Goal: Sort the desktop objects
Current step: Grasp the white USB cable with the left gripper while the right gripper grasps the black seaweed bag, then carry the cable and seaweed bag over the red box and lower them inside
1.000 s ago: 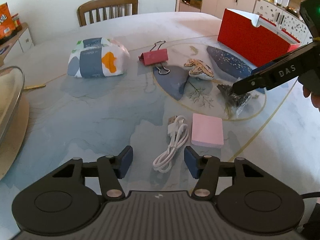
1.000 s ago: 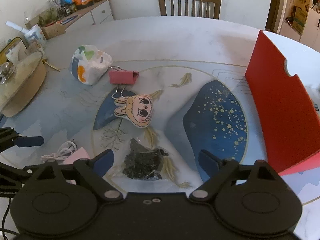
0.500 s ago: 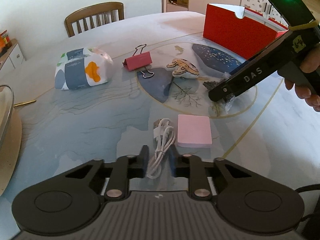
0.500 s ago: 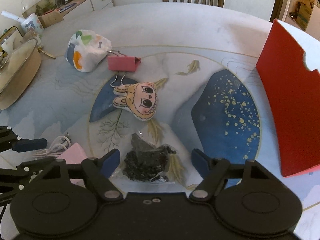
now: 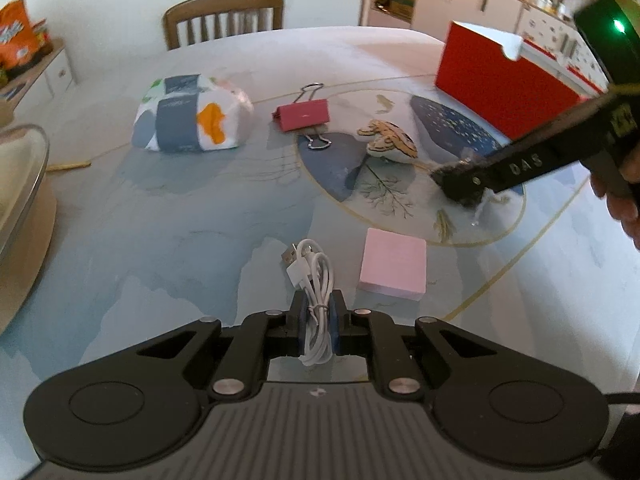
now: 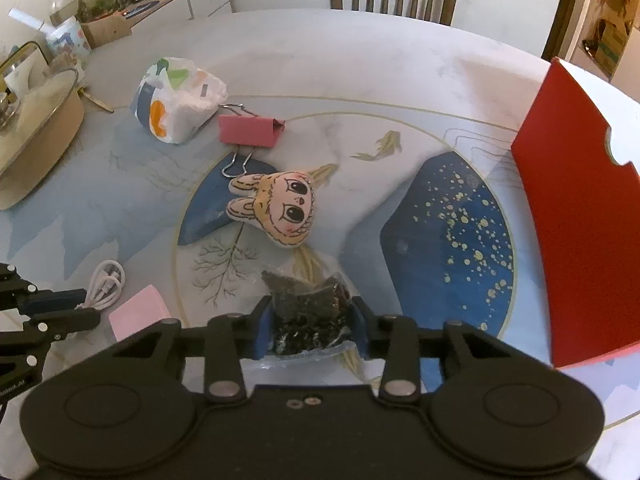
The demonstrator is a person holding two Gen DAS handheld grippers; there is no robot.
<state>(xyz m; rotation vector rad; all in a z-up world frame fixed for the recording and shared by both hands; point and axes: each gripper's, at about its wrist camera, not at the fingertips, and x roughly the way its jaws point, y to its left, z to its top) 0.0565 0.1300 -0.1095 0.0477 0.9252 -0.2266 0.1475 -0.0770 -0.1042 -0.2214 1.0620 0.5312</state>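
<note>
1. The step in hand was judged to be the double pick-up: both grippers were seated on items lying on the table, neither visibly lifted.
2. The left gripper was shown with its fingers drawn together and clamped on the coiled white cable, whose plug end lay ahead of the tips, just beside the pink note pad.
3. The right gripper was shown with its jaws closing; the clear bag of dark pieces was between the pads and appeared pressed by them, near the table's painted ring.
4. The next move was judged to call for a lift of each item and a carry toward the red box, which stood at the far right of the table.
5. The inside of the red box could not be seen from either view, so its contents could not be told.
6. Left unsorted were the pink binder clip, the plush bunny face and the printed tissue pack.
</note>
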